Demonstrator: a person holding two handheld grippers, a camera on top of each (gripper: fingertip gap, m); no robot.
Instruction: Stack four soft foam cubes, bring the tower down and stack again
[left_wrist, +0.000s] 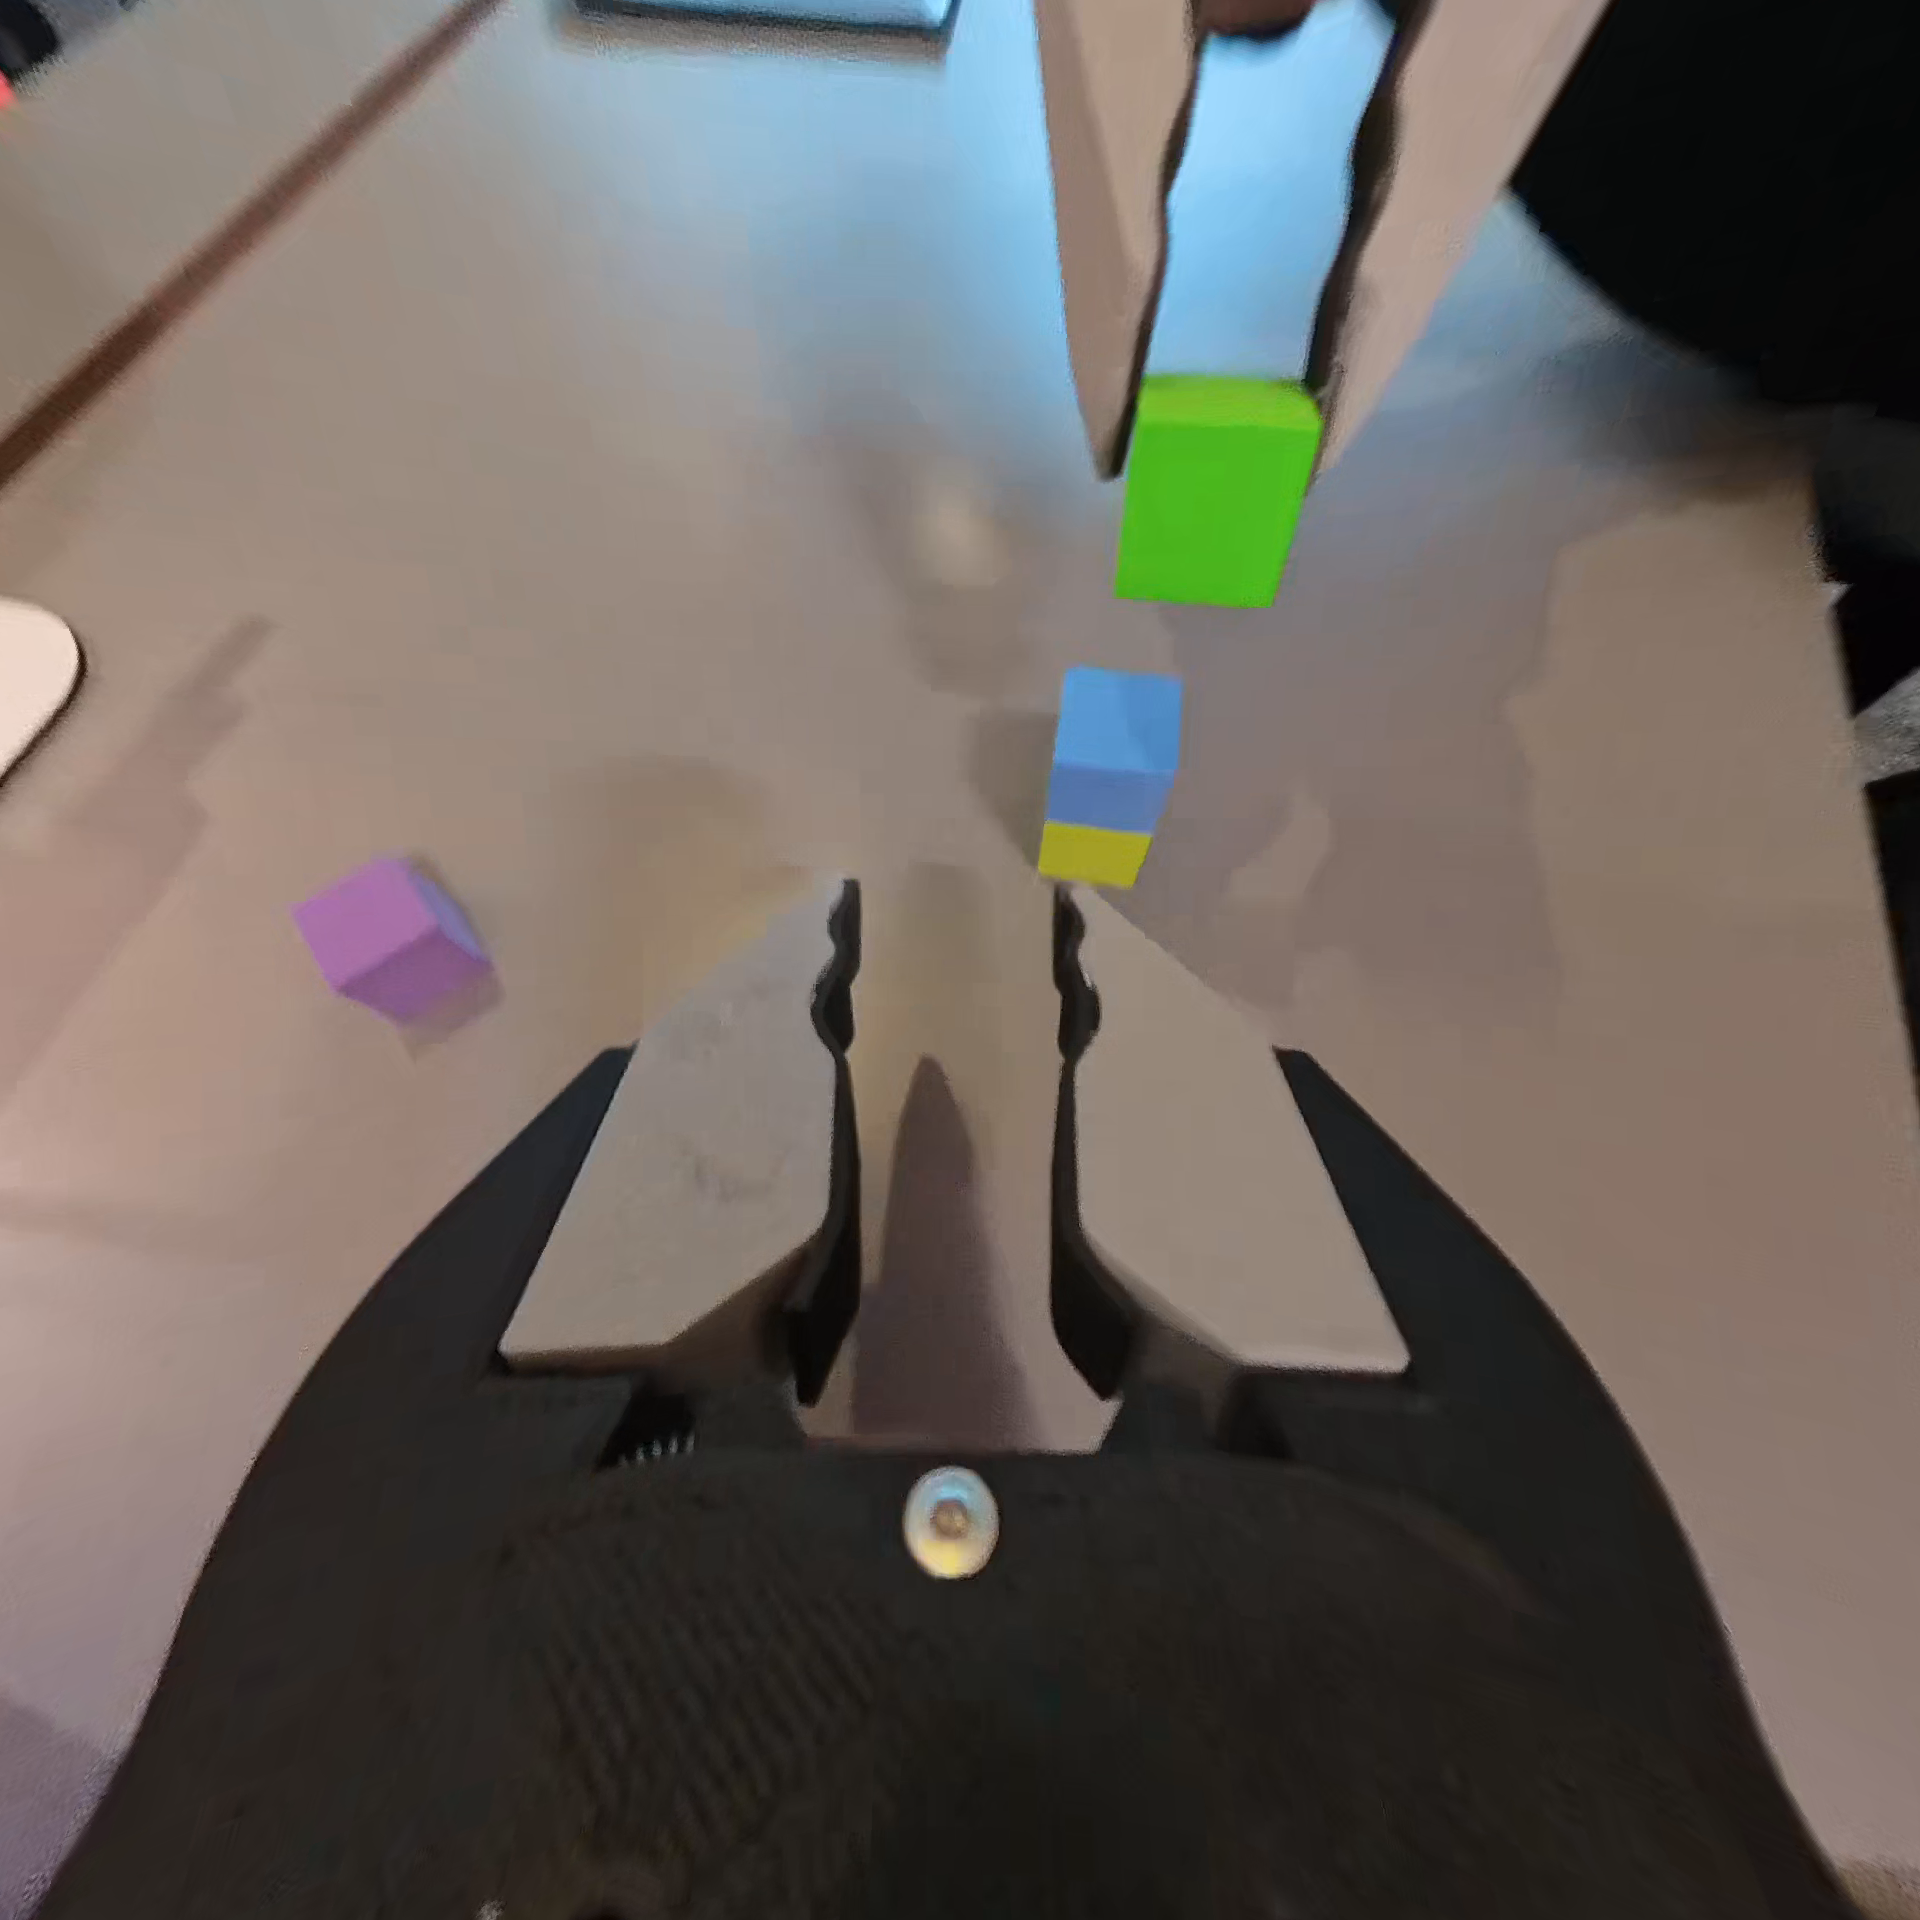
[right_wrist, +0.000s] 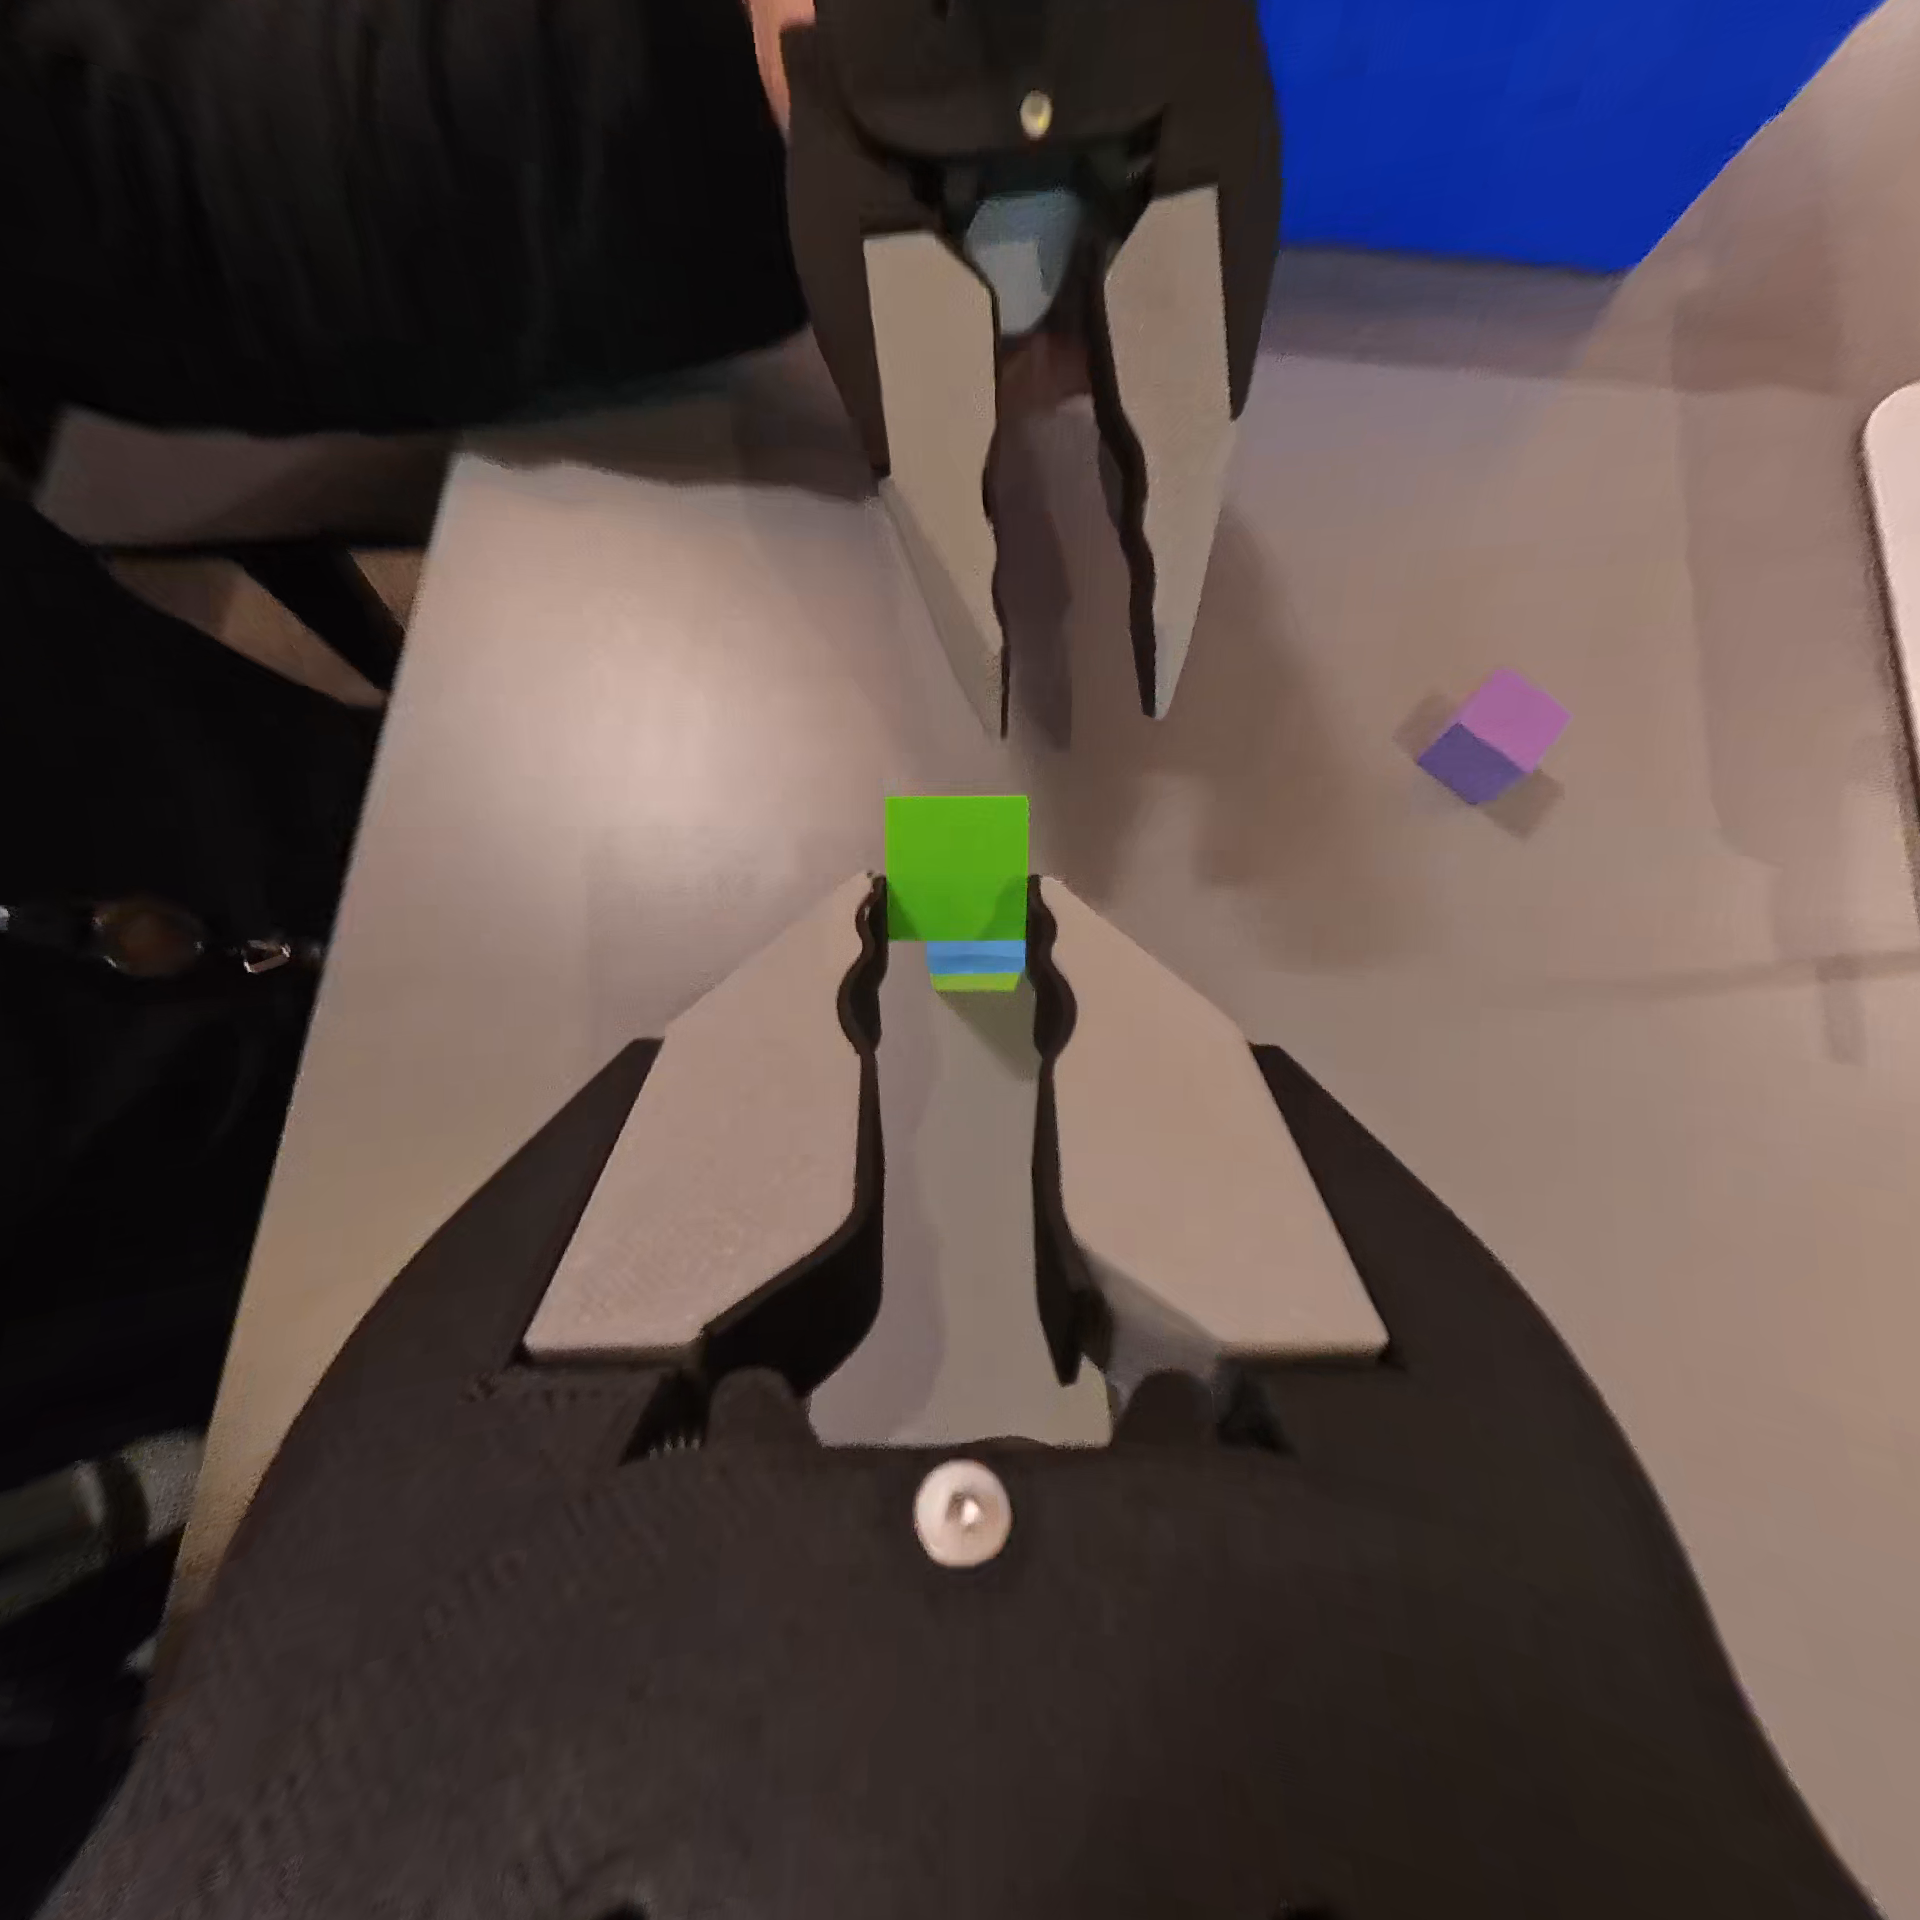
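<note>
Stacking, third cube: right tool (right_wrist: 956, 914) clamped on green cube (right_wrist: 956, 868), just above blue cube (left_wrist: 1117, 743) on yellow cube (left_wrist: 1093, 854). Left tool (left_wrist: 956, 904) apart, empty. Next: lower squarely, release gently; purple cube (left_wrist: 390, 940) waiting on table (left_wrist: 623, 520).

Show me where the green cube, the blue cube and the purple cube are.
green cube (left_wrist: 1210, 499), left wrist view, on its front face.
blue cube (left_wrist: 1117, 743), left wrist view, on its top and front face, above the yellow one.
purple cube (right_wrist: 1496, 738), right wrist view, at its middle, lying alone on the table.
</note>
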